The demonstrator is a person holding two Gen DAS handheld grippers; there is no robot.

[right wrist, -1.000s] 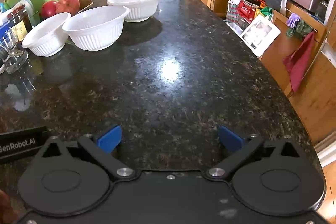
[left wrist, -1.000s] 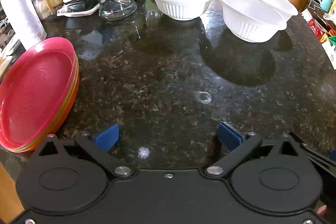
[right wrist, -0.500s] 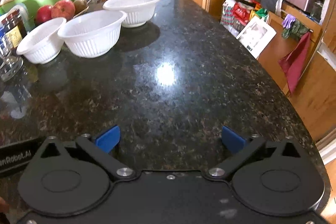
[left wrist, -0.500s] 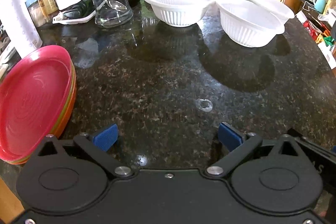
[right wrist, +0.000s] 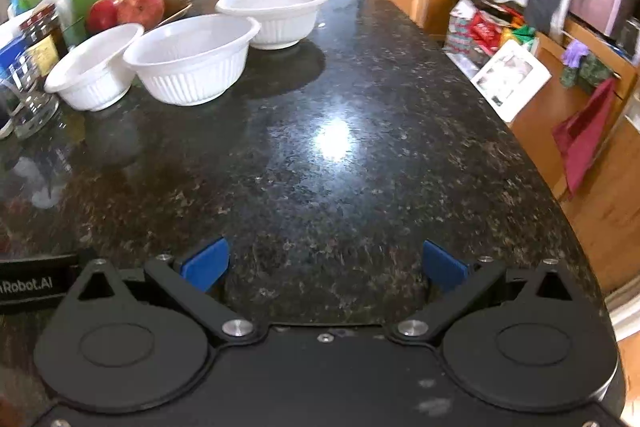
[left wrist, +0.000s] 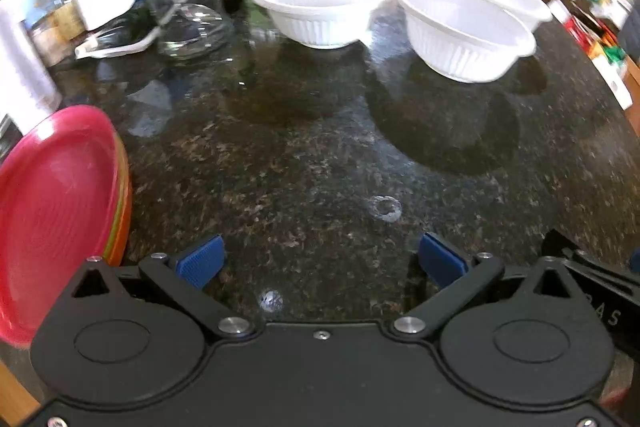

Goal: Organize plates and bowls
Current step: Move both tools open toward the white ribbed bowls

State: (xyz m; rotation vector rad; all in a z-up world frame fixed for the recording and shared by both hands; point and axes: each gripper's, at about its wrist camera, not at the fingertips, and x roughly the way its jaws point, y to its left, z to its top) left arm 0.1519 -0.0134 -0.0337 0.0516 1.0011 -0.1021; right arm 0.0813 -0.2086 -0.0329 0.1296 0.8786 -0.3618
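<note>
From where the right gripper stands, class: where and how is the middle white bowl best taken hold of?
Grip the middle white bowl by its flared rim on the near side, probably one finger inside, one outside. It stands upright and open, too wide to span, with neighbours close at left and behind. The open right gripper has bare counter ahead.
</note>
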